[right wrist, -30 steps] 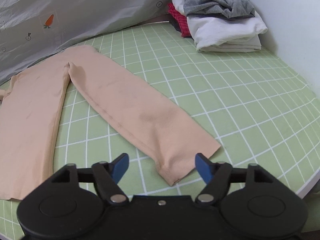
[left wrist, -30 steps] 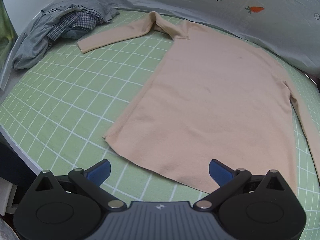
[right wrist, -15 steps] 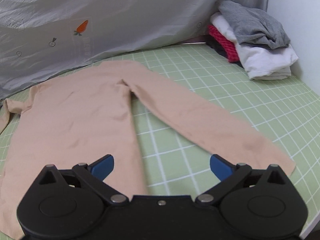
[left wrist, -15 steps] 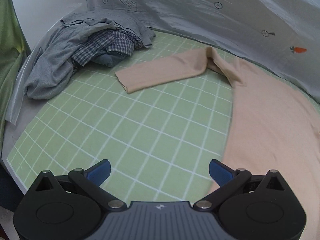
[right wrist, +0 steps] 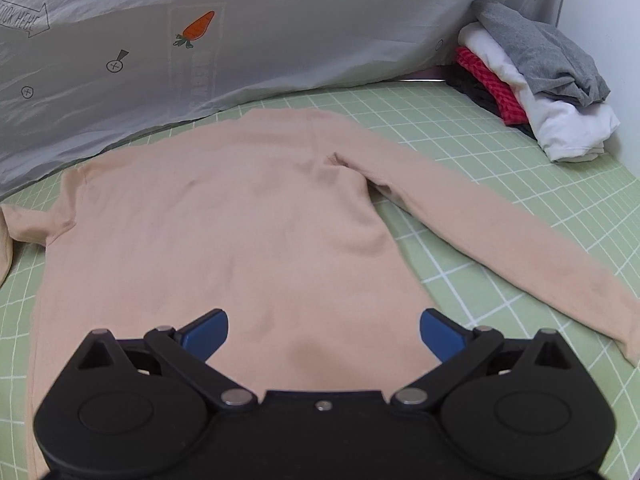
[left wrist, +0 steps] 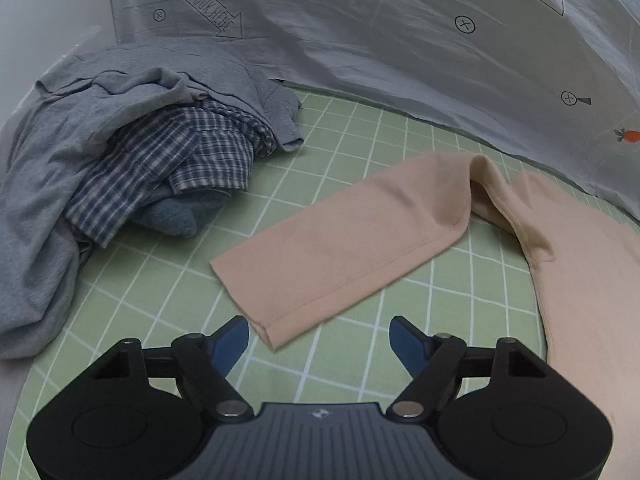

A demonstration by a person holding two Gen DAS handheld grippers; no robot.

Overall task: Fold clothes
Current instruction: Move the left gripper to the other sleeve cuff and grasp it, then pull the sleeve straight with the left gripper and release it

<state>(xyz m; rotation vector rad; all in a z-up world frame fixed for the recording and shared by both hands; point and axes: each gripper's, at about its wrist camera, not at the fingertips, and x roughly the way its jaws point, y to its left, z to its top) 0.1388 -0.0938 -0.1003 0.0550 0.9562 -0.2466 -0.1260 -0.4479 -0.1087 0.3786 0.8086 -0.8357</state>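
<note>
**Approaching the sleeve cuff for the first fold**

Lying flat on the green grid mat (left wrist: 328,160), the beige long-sleeve top (right wrist: 224,216) has both sleeves spread outward. Left claw (left wrist: 319,338) hovers wide open and empty just short of the left sleeve cuff (left wrist: 256,292). Right claw (right wrist: 324,330) is also wide open and empty, above the hem. Judged step: sleeve grasp. Next move: lower, pinch cuff, carry it across the body.

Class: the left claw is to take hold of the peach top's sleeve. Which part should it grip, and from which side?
Probably the cuff end of the peach top: it lies flat, with its corner just ahead of the open left claw. Come straight forward, pinching across the hem.
</note>
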